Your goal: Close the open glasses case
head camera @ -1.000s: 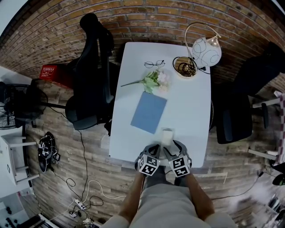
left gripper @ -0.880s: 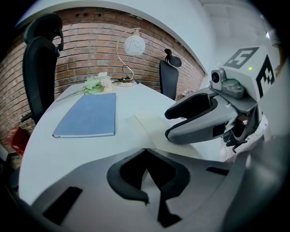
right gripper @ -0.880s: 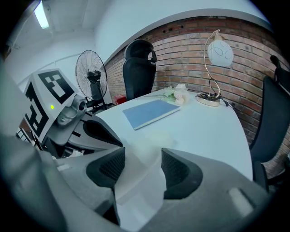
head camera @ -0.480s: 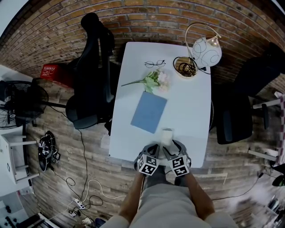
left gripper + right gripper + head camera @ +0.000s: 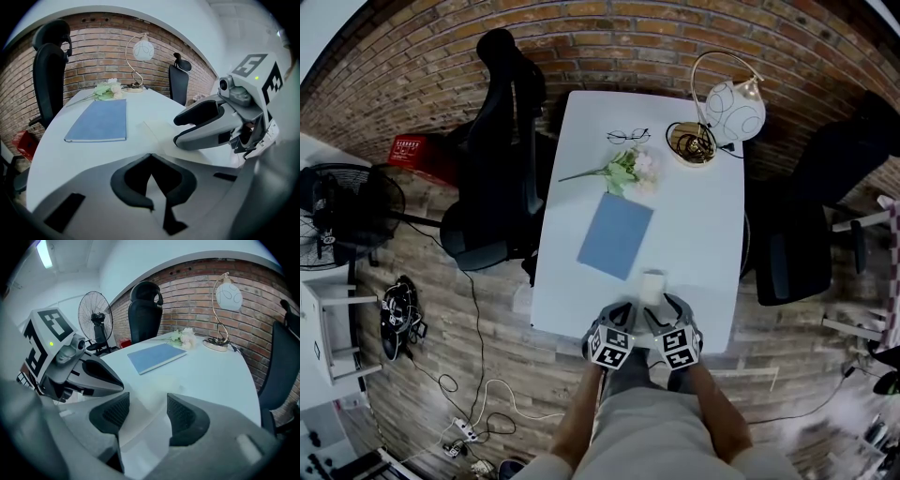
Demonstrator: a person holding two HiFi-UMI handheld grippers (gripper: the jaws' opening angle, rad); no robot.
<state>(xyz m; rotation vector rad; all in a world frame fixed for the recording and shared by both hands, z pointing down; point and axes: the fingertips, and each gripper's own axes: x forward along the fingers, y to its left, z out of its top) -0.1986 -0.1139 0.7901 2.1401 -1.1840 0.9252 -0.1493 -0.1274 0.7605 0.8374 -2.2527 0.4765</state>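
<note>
The white glasses case (image 5: 652, 285) lies near the table's front edge, just beyond both grippers. It is pale against the white table (image 5: 703, 225), so I cannot tell how its lid stands. My left gripper (image 5: 622, 317) is at the case's near left, its jaws shut with nothing between them (image 5: 151, 157). At the near right my right gripper (image 5: 664, 315) is open, and the case's near end (image 5: 140, 404) shows in the gap of the gripper (image 5: 147, 401). The case also shows as a flat pale shape (image 5: 168, 140) under the right gripper's fingers (image 5: 206, 124).
A blue book (image 5: 616, 235) lies mid-table. Beyond it are a flower sprig (image 5: 619, 171), spectacles (image 5: 626, 136) and a globe lamp (image 5: 733, 111) on its base. Black chairs stand at the left (image 5: 492, 169) and right (image 5: 797, 244). A fan (image 5: 342, 206) stands at the far left.
</note>
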